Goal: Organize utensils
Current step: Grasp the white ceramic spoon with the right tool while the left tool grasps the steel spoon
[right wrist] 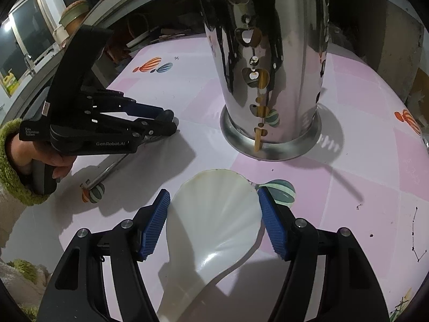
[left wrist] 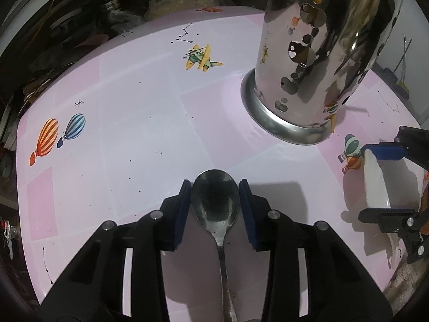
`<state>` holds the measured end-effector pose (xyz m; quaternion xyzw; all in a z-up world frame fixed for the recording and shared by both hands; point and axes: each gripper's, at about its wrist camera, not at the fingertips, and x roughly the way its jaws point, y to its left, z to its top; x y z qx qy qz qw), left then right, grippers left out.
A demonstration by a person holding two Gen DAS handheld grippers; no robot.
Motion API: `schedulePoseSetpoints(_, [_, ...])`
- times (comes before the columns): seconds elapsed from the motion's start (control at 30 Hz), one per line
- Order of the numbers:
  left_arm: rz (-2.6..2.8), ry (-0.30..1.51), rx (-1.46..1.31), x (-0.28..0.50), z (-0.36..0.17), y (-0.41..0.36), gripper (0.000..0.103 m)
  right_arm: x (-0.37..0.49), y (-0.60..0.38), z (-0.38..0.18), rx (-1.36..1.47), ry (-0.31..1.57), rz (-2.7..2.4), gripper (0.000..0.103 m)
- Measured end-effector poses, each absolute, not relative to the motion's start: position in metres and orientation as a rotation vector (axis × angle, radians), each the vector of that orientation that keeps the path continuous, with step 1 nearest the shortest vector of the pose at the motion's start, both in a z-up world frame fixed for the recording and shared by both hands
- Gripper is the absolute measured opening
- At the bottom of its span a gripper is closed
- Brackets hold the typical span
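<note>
A metal spoon lies on the pink table with its bowl between the pads of my left gripper, which touch its sides; the spoon still rests on the table. A white shell-shaped ladle lies between the blue pads of my right gripper, which stand close to its rim. A tall perforated steel utensil holder stands ahead, also in the right wrist view. The left gripper shows in the right wrist view, over the spoon's handle.
The pink tablecloth carries balloon and plane prints. The right gripper and the white ladle sit at the right in the left wrist view. Dark clutter lies beyond the table's far edge. A wooden stick shows through the holder's holes.
</note>
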<state>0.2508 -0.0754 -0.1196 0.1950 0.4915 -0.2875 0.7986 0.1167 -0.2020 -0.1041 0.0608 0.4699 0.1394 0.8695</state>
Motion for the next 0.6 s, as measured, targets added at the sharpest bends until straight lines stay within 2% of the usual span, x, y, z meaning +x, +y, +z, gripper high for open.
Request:
schedulePoseSetpoints(0.23, [-0.600,1.014,0.384,0.247,-0.108,-0.064,0.035,0.112,-0.211,-0.090,0.132,0.929,0.281,0.066])
schedulePoseSetpoints(0.6, [-0.558,0.826,0.261,0.229,-0.059,-0.033,0.035,0.099,-0.216,-0.056,0.082,0.808,0.248,0.066])
